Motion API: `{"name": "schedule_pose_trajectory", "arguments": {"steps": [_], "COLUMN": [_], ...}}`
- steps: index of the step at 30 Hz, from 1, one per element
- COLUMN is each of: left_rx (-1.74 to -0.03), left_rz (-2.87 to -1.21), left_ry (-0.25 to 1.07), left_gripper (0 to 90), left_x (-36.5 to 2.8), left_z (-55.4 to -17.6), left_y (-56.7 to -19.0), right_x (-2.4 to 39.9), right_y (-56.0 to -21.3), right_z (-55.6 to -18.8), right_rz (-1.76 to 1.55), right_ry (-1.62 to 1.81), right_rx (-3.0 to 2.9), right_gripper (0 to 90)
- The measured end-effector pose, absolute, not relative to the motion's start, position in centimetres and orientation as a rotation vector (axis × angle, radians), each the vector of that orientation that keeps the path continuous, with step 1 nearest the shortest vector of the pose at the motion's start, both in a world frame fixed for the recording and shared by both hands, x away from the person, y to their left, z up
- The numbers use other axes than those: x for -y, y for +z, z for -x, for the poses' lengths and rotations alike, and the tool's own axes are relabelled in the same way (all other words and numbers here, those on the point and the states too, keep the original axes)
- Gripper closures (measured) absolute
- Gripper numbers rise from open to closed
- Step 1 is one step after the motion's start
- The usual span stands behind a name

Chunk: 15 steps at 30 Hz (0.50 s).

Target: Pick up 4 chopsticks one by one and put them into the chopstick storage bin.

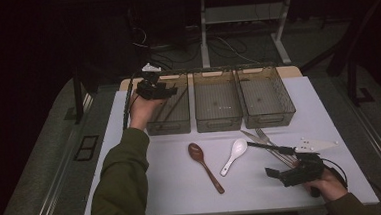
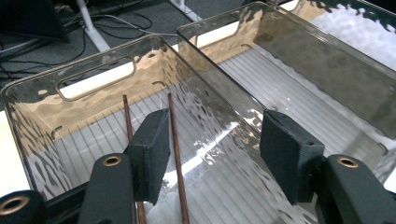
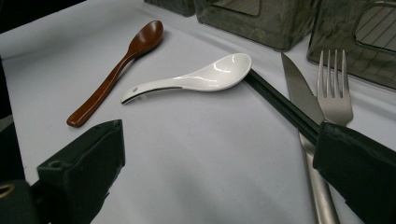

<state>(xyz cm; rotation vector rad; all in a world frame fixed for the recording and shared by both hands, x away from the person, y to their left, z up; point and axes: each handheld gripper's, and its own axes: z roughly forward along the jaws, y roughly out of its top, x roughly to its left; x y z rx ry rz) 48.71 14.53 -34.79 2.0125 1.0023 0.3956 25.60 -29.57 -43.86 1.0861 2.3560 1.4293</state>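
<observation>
The work in hand reads as sorting cutlery into the three clear bins along the desk's far edge. The left tool (image 1: 158,91) hangs over the leftmost bin (image 2: 98,84) near the far left corner; its pads stand apart with nothing pressed between them. The two brown chopsticks (image 2: 176,154) lie on the ribbed floor of that bin, one running under the left pad, the other just beside it; neither appears gripped, so I judge them as released.

To finish this step well, lift the left tool straight up until the pads are above the bin's walls before swinging back toward the near edge; a sideways pull could catch a stick and tip it against the wall. The middle bin (image 2: 299,60) sits just beside, so keep the withdrawal clear of the shared wall.

The right tool (image 1: 290,173) rests near the desk's near right corner, its jaws wide apart and holding nothing; one jaw lies over the black chopsticks (image 3: 280,102), which run from the white spoon (image 3: 205,74) toward it. The knife (image 3: 301,93) and fork (image 3: 334,93) lie just beside those sticks, close enough that a careless pinch might gather steel too. The brown spoon (image 3: 116,70) lies apart, nearer the desk's middle; it looks the easier next pick; approach along its handle and close across the narrow part.
</observation>
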Motion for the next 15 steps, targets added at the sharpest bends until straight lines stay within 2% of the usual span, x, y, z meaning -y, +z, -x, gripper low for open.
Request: {"name": "schedule_pose_trajectory", "arguments": {"steps": [15], "left_rx": [-0.872], "left_rz": [-2.059], "left_ry": [0.377], "left_gripper": [31.4], "left_x": [-14.4], "left_z": [-45.0], "left_y": [-33.4], "right_x": [29.7], "right_y": [-43.8], "right_z": [-25.6], "right_rz": [-1.100], "right_ry": [1.437], "right_rx": [-2.338], "right_gripper": [2.0]}}
